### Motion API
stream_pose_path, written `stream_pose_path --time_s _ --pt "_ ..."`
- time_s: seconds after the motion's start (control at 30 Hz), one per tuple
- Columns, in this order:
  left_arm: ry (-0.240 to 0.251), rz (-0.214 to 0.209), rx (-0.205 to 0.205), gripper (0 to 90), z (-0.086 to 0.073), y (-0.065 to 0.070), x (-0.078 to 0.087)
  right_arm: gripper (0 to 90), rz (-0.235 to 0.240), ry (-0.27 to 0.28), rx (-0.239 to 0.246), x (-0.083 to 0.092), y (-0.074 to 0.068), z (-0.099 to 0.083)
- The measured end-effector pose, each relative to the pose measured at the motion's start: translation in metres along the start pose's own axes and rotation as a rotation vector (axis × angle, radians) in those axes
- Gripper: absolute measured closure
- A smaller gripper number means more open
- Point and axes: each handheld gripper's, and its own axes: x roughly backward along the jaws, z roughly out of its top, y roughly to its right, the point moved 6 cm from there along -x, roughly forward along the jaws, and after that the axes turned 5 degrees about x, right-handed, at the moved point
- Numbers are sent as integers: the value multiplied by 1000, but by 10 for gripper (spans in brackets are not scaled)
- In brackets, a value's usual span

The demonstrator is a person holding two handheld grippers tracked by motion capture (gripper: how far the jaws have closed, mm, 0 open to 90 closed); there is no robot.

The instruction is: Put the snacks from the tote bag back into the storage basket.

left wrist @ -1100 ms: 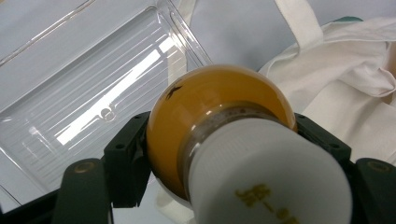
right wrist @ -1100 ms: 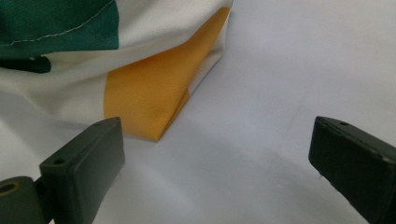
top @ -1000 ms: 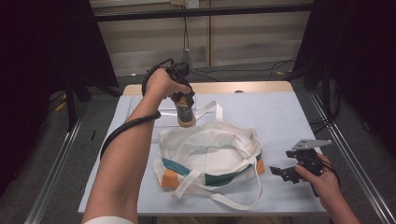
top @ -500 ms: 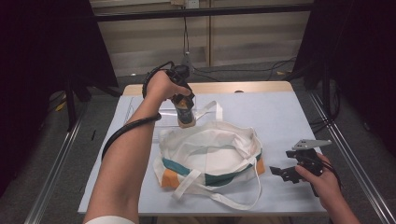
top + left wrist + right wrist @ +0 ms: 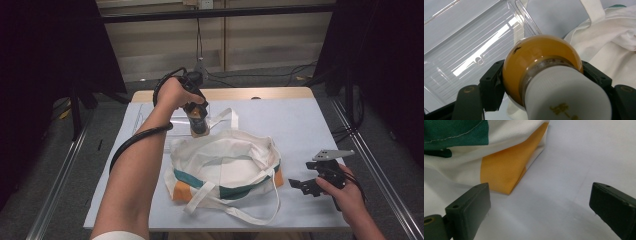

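The left tongs (image 5: 199, 131) clamp an orange-filled, white-capped bottle (image 5: 541, 75) just above the far rim of the open tote bag (image 5: 225, 167) at mid-counter; lowering it in likely remains. The right tongs (image 5: 301, 184) wait wide, empty, near the bag's near-right corner.

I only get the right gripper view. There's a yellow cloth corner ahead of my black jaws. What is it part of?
Observer: It's one corner of a white bag lying on the table with its mouth open.
Operator: What's my other hand doing?
Observer: The left tool is shut on an orange bottle, held near the bag's far edge.
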Motion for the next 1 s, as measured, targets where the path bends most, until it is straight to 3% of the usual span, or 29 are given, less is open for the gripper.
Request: stream_pose_path --time_s 0.03,0.07,0.13,0.17,0.23,1.0 --pt "-1 -1 -16 298 0 -1 0 35 1 0 0 0 0 0" --pt "1 3 6 298 0 0 -2 34 -1 2 -1 0 0 0" --pt "-2 4 6 298 0 0 -2 35 0 3 -1 0 0 0" --pt "-10 0 -19 298 0 -2 -3 35 0 3 -1 0 0 0" --pt "-5 -1 6 298 -1 0 -4 35 0 3 -1 0 0 0" --pt "-9 -7 6 298 -1 -4 -18 35 0 3 3 1 0 0"
